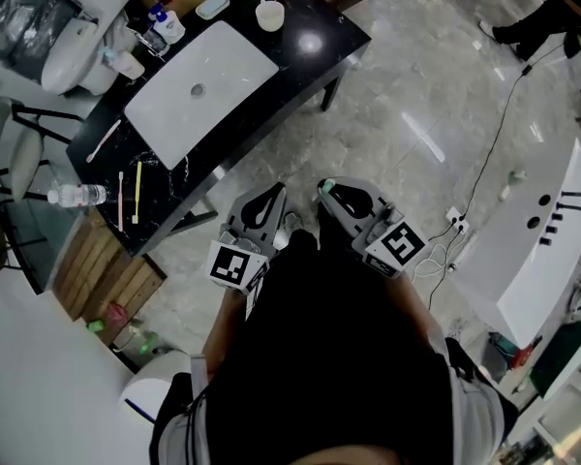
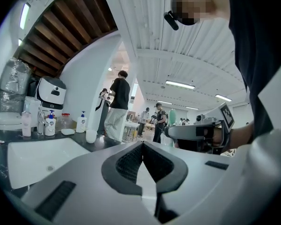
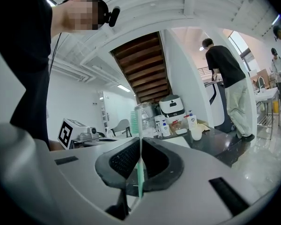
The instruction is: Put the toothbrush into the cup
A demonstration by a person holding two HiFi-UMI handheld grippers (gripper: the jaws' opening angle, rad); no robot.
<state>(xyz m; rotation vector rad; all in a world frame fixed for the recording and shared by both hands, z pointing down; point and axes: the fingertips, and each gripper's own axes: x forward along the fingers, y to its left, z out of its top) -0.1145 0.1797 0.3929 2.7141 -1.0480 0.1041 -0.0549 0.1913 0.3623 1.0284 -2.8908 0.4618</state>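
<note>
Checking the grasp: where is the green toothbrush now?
In the right gripper view the pale green plastic toothbrush stands upright, clamped between the fingers of the right gripper, short of the black counter with the white cup.

- A big open hall fitted out as a mock bathroom — a black counter [image 1: 305,56] with a white sink basin [image 1: 201,90], pump bottles [image 2: 49,123] and a toilet [image 1: 76,32] at far left.
- Another white vanity [image 1: 537,245] stands at right, and a cable [image 1: 499,129] trails over the polished stone floor [image 1: 387,134].
- Far off, people [image 2: 158,121] stand at tables under strip lights [image 2: 180,84].

On the surface [image 1: 310,66], a cup [image 1: 269,15] is set at 1 o'clock of the basin [image 1: 198,90], loose toothbrushes [image 1: 137,190] at 7 o'clock.
</note>
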